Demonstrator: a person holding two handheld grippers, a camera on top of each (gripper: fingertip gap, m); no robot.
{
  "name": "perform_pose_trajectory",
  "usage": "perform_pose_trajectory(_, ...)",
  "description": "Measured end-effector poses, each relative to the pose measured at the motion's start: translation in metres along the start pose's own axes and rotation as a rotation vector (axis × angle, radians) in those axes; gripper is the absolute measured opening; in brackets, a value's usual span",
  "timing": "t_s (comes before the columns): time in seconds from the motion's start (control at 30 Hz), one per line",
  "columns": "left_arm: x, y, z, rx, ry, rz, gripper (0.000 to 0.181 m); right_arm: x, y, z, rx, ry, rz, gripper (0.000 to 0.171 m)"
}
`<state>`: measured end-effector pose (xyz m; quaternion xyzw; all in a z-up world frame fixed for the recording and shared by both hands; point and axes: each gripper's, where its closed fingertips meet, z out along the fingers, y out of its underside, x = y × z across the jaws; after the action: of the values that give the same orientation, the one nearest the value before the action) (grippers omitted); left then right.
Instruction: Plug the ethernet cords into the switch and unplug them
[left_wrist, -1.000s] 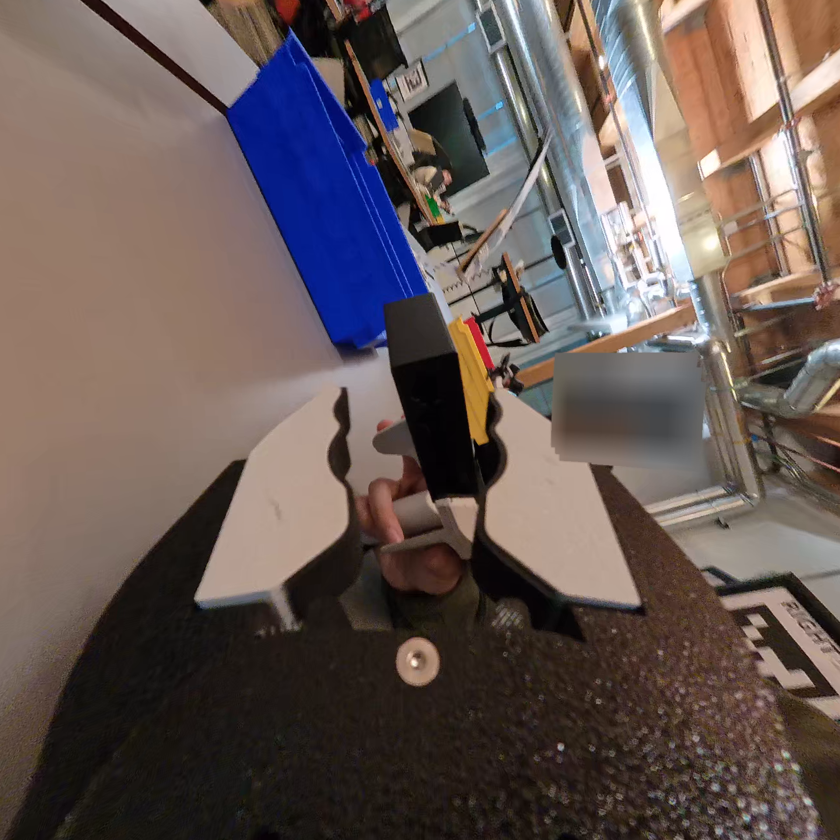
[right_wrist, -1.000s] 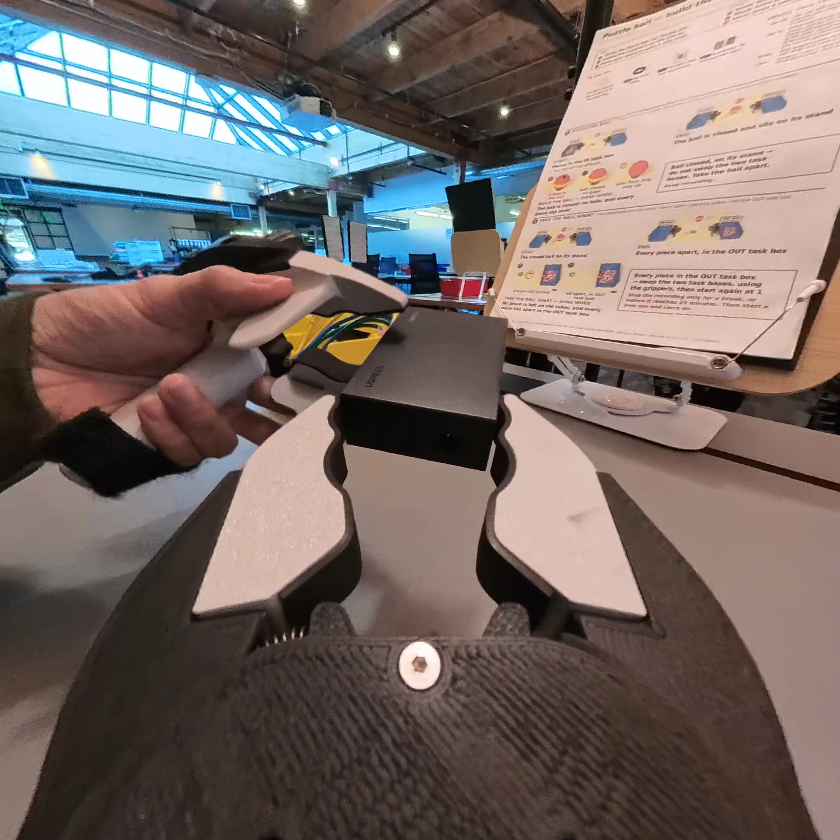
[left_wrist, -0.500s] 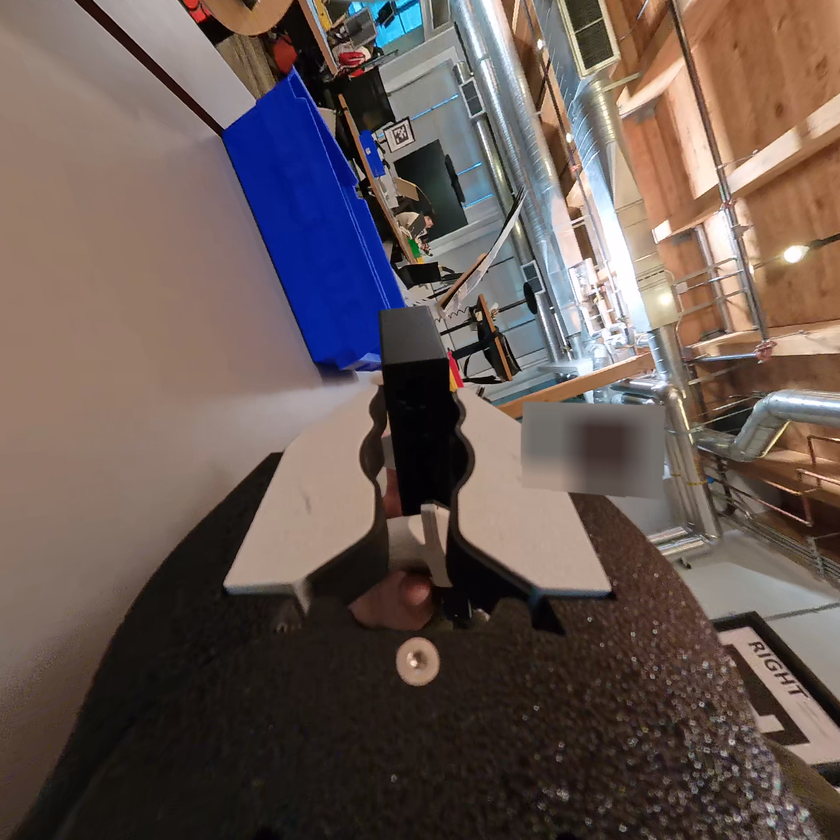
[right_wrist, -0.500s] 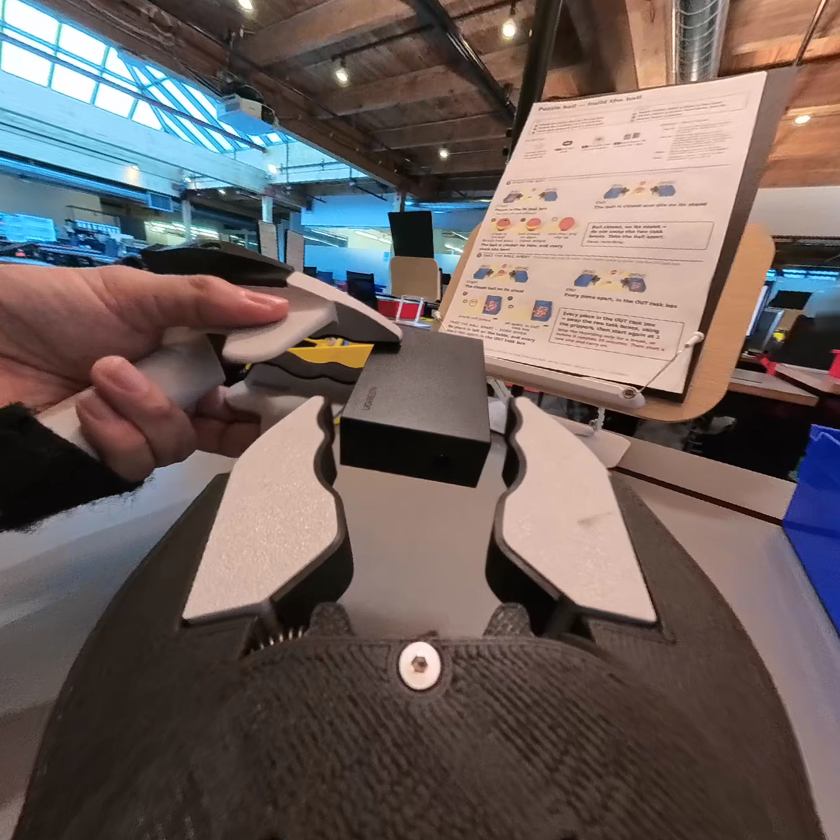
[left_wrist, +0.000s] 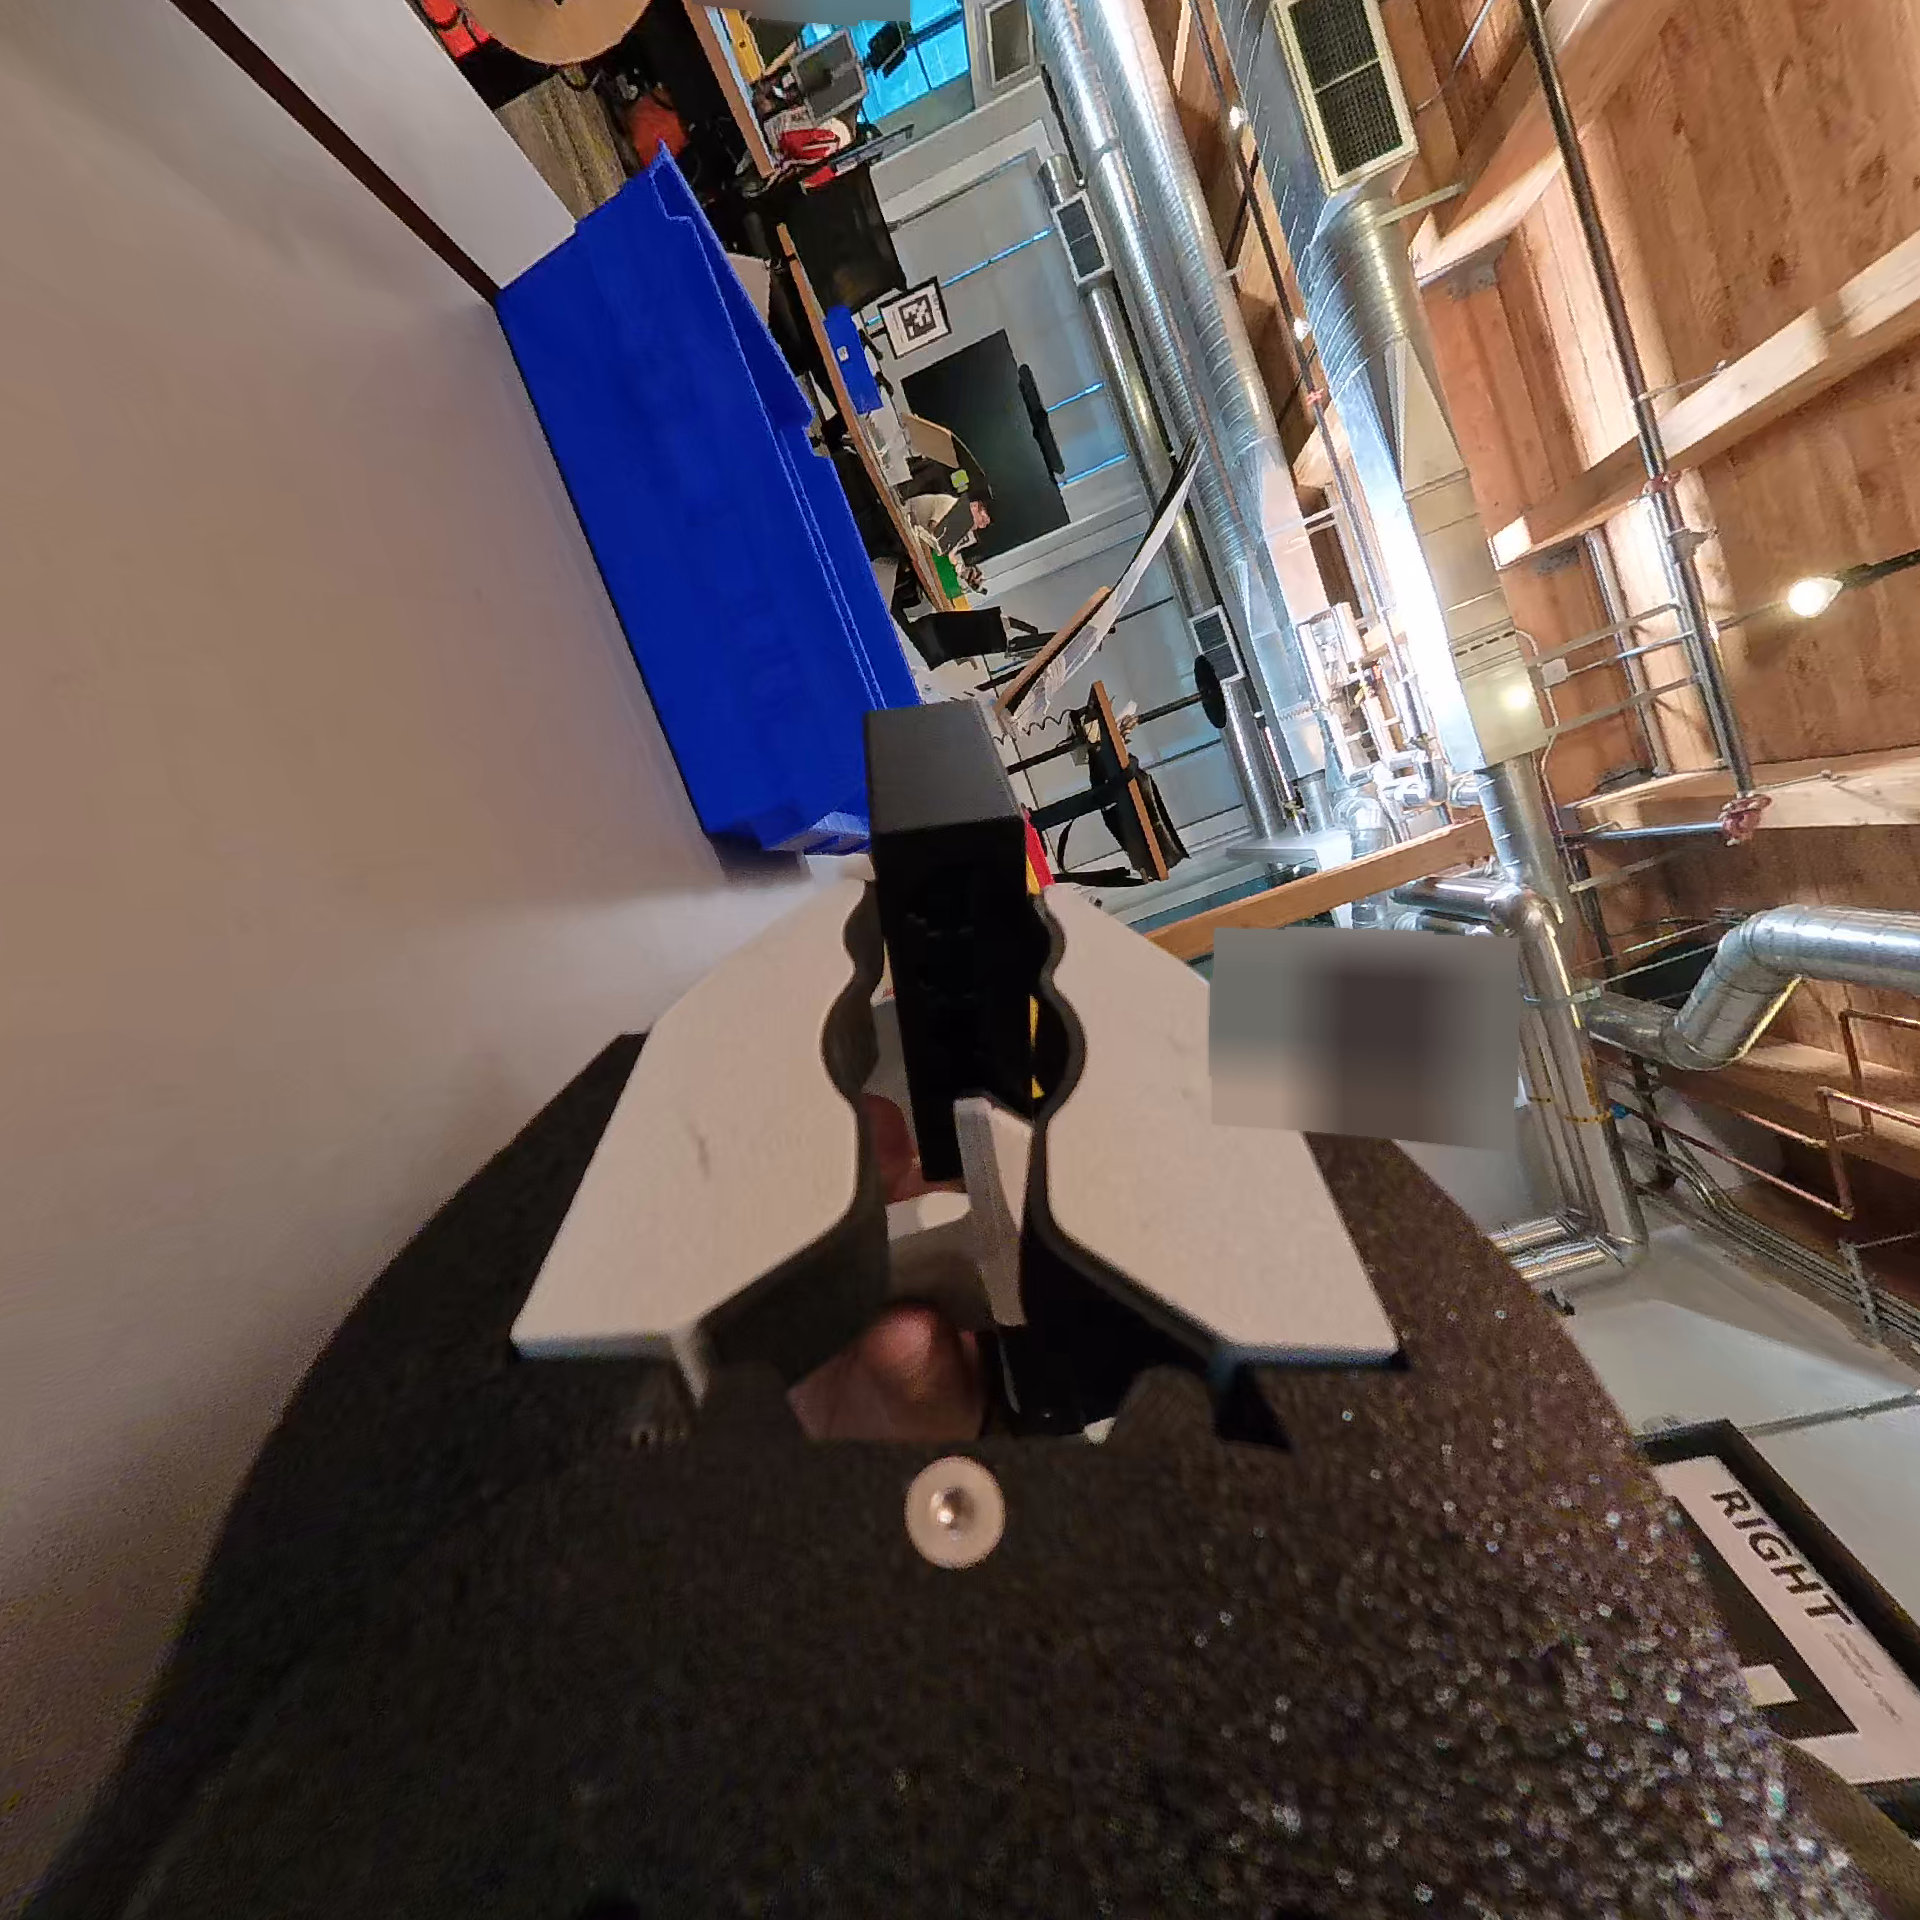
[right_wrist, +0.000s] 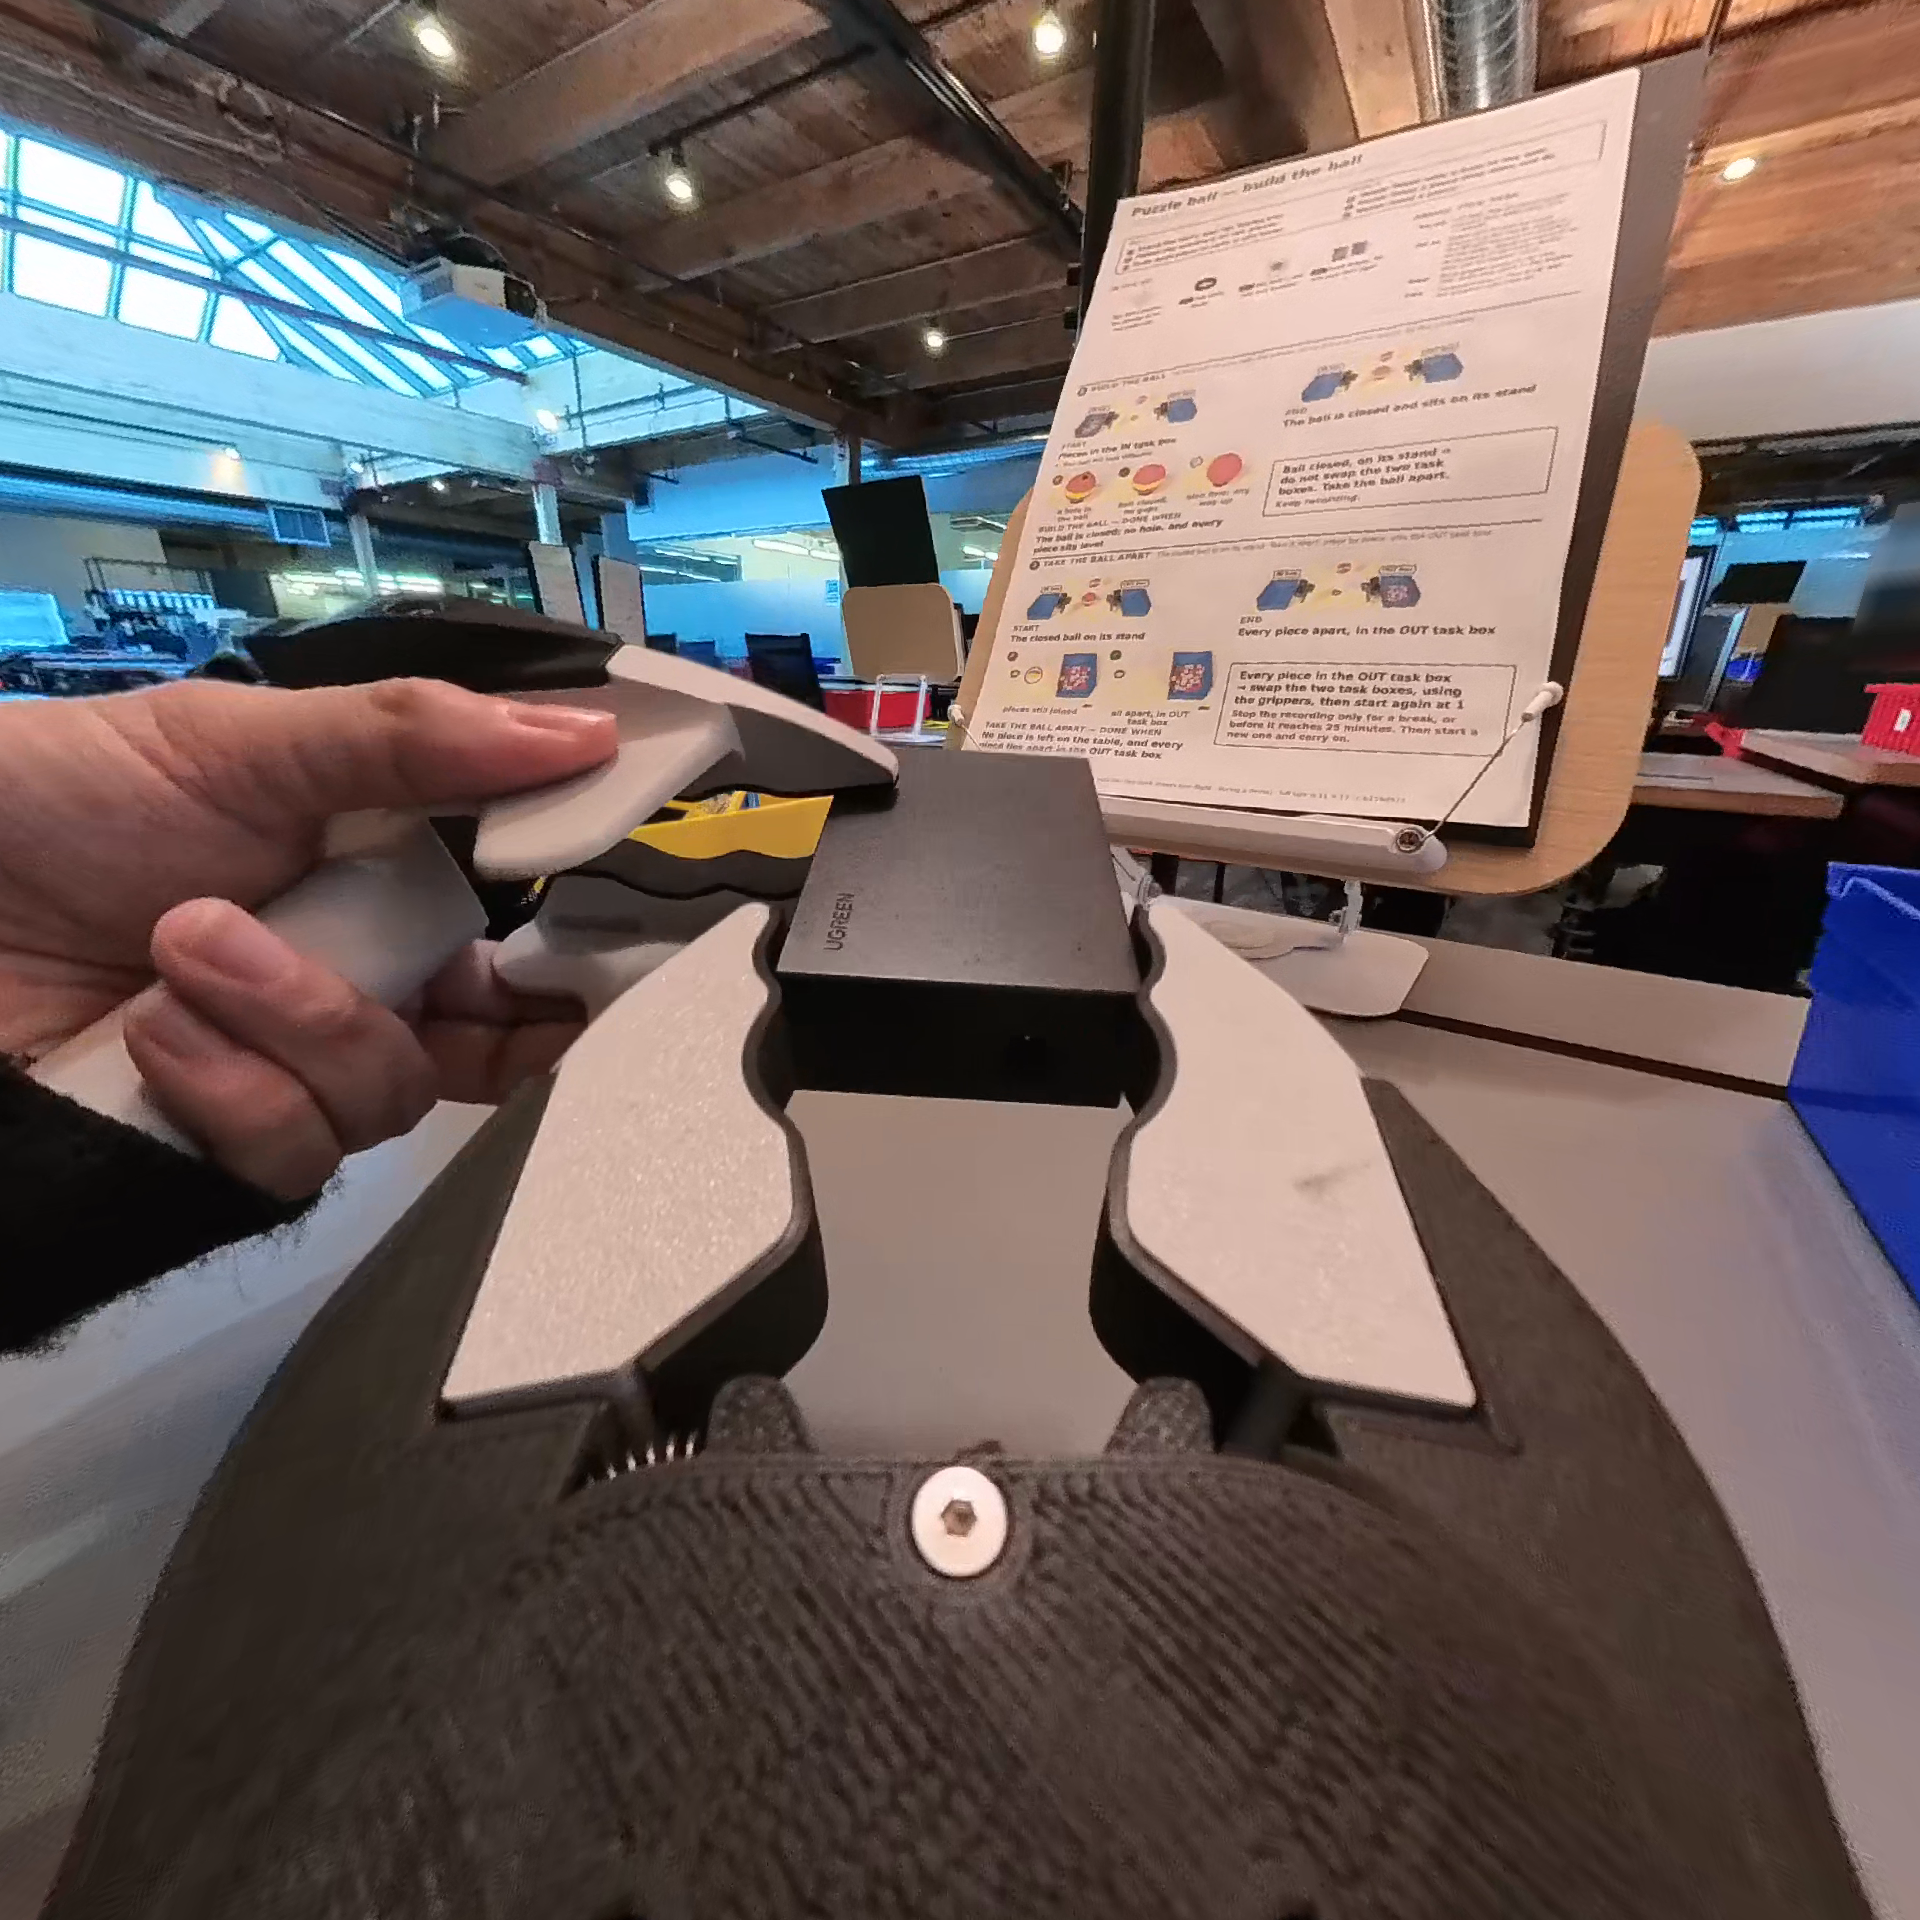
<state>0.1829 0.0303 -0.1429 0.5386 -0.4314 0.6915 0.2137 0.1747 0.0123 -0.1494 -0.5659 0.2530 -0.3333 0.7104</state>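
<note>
The switch (right_wrist: 956, 862) is a small black box held level above the grey table (right_wrist: 1558, 1143). My right gripper (right_wrist: 956, 935) is shut on its near end, one finger on each side. My left gripper (right_wrist: 852, 831), held by a hand (right_wrist: 239, 862), clamps the switch's left edge from above and below. In the left wrist view the switch (left_wrist: 935, 790) stands edge-on between the fingers of my left gripper (left_wrist: 956, 935), which is shut on it. I see no cord in the switch.
A blue bin (right_wrist: 1860, 1039) stands at the table's right edge and also shows in the left wrist view (left_wrist: 707, 520). An instruction sheet on a stand (right_wrist: 1320, 499) rises behind the switch. A yellow container (right_wrist: 748, 821) shows behind my left gripper. Left and right tips are no more than a few centimetres apart.
My left gripper was open around the switch's edge one second ago and has since shut on it. My right gripper has kept its hold while both views swung slightly.
</note>
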Motion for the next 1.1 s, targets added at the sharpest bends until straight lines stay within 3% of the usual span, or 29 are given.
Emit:
perform_pose_trajectory(0.4,0.0,0.002,0.005,-0.023,-0.007,0.03,0.026,0.005,0.001,-0.003,-0.022,0.012,0.093,0.061)
perform_pose_trajectory(0.6,0.002,-0.005,0.001,-0.013,-0.012,0.099,0.034,0.012,0.002,-0.004,-0.004,-0.036,0.246,0.062)
perform_pose_trajectory(0.8,-0.003,-0.009,-0.007,-0.013,-0.046,0.129,0.036,0.014,0.002,-0.004,-0.014,-0.024,0.202,0.062)
perform_pose_trajectory(1.1,0.001,0.023,0.006,-0.158,0.001,0.109,0.044,0.008,0.003,-0.003,-0.033,-0.01,0.099,0.062)
